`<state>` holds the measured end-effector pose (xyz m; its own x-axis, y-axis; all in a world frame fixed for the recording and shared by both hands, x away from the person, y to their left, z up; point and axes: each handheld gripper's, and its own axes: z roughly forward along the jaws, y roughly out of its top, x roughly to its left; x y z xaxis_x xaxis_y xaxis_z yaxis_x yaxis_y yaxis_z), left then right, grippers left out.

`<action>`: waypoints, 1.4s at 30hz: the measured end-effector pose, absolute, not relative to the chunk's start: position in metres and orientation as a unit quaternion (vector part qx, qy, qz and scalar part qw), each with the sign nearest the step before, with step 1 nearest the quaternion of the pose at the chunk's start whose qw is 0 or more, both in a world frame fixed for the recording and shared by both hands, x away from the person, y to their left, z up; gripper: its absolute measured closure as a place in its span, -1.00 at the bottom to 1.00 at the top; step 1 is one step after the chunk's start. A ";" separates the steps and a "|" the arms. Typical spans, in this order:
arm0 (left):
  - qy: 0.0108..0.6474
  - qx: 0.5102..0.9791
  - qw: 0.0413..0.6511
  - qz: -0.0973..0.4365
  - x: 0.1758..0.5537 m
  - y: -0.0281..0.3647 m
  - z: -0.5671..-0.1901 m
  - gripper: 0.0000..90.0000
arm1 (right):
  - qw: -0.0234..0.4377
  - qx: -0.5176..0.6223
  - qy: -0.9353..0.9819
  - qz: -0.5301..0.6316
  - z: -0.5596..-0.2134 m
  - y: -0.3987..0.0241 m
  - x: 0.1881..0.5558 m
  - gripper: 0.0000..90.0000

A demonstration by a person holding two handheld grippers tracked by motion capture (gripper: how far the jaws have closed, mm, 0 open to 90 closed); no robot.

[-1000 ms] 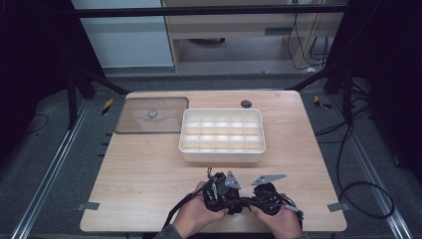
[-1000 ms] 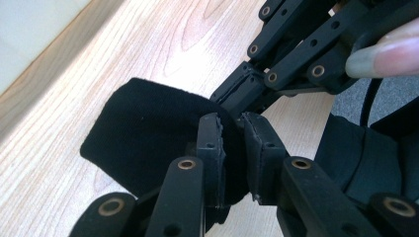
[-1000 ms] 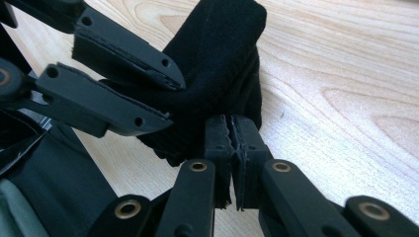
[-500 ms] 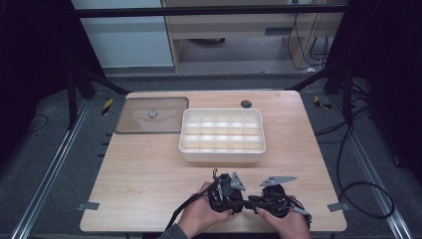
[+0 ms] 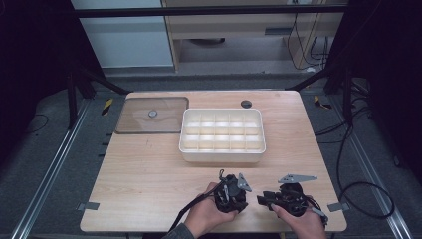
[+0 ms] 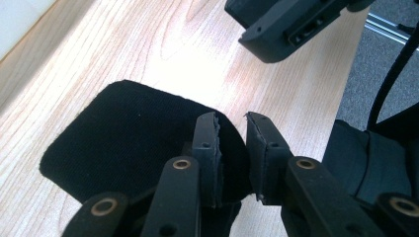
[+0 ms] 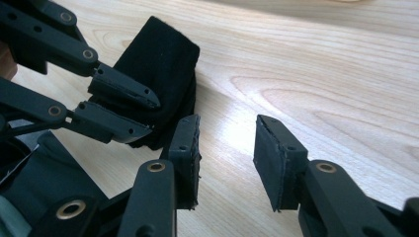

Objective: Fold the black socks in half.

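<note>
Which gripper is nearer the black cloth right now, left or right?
Left. The left gripper is shut on the black cloth, gripping its edge. The right gripper sits beside the cloth, its jaws having just opened, with bare table between them.

The high view is fixed above the near edge of the desk [image 5: 149, 169], facing forward and down from a distance, so it takes in the whole desk top, the white compartment tray [image 5: 221, 135] and the floor beyond. The left gripper view sits just behind the left gripper [image 6: 232, 131] and looks along it, close and low over the wood, toward the desk's right edge. The right gripper view rides on the right gripper [image 7: 225, 143], equally close, angled across the desk. Both gripper views share the black cloth [image 6: 123, 133] and the near desk strip, which the high view covers from above.
</note>
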<state>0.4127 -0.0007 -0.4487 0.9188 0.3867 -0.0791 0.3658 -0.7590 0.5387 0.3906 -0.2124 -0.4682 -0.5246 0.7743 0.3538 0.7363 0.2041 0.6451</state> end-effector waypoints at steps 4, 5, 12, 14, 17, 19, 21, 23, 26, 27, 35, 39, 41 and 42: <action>0.202 0.937 0.283 0.018 0.414 -0.002 -0.448 0.66 | 0.024 0.489 0.775 0.401 -0.468 -0.214 0.391 0.37; 0.203 0.937 0.283 0.018 0.414 -0.003 -0.449 0.65 | 0.024 0.488 0.775 0.401 -0.467 -0.214 0.391 0.37; 0.199 0.939 0.280 0.019 0.415 -0.007 -0.449 0.65 | 0.025 0.492 0.772 0.402 -0.467 -0.217 0.393 0.36; 0.198 0.939 0.280 0.018 0.415 -0.008 -0.448 0.64 | 0.025 0.492 0.771 0.403 -0.466 -0.218 0.394 0.36; 0.199 0.939 0.280 0.017 0.416 -0.009 -0.448 0.64 | 0.026 0.493 0.771 0.403 -0.466 -0.220 0.395 0.36; 0.197 0.940 0.279 0.017 0.416 -0.010 -0.448 0.63 | 0.026 0.493 0.770 0.403 -0.465 -0.220 0.395 0.36; 0.196 0.940 0.279 0.018 0.416 -0.012 -0.447 0.62 | 0.027 0.495 0.770 0.403 -0.464 -0.221 0.395 0.36; 0.194 0.940 0.279 0.018 0.415 -0.014 -0.446 0.62 | 0.029 0.495 0.768 0.405 -0.463 -0.221 0.395 0.35; 0.194 0.940 0.279 0.019 0.415 -0.017 -0.446 0.60 | 0.029 0.498 0.766 0.405 -0.462 -0.223 0.394 0.34; 0.194 0.940 0.281 0.019 0.414 -0.019 -0.446 0.59 | 0.029 0.499 0.765 0.406 -0.462 -0.224 0.393 0.34; 0.188 0.942 0.278 0.013 0.411 -0.027 -0.449 0.52 | 0.033 0.508 0.756 0.411 -0.459 -0.233 0.390 0.32; 0.186 0.942 0.279 0.013 0.410 -0.030 -0.450 0.47 | 0.034 0.510 0.753 0.414 -0.459 -0.236 0.391 0.31; 0.187 0.942 0.280 0.013 0.410 -0.030 -0.450 0.43 | 0.035 0.511 0.752 0.414 -0.459 -0.237 0.391 0.31; 0.188 0.941 0.281 0.013 0.410 -0.030 -0.450 0.43 | 0.035 0.513 0.751 0.414 -0.459 -0.237 0.391 0.31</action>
<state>0.4103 -0.0296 -0.4502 0.9293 0.3602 -0.0811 0.3458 -0.7722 0.5330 0.3913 -0.2373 -0.4590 -0.4714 0.7998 0.3716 0.7417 0.1316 0.6577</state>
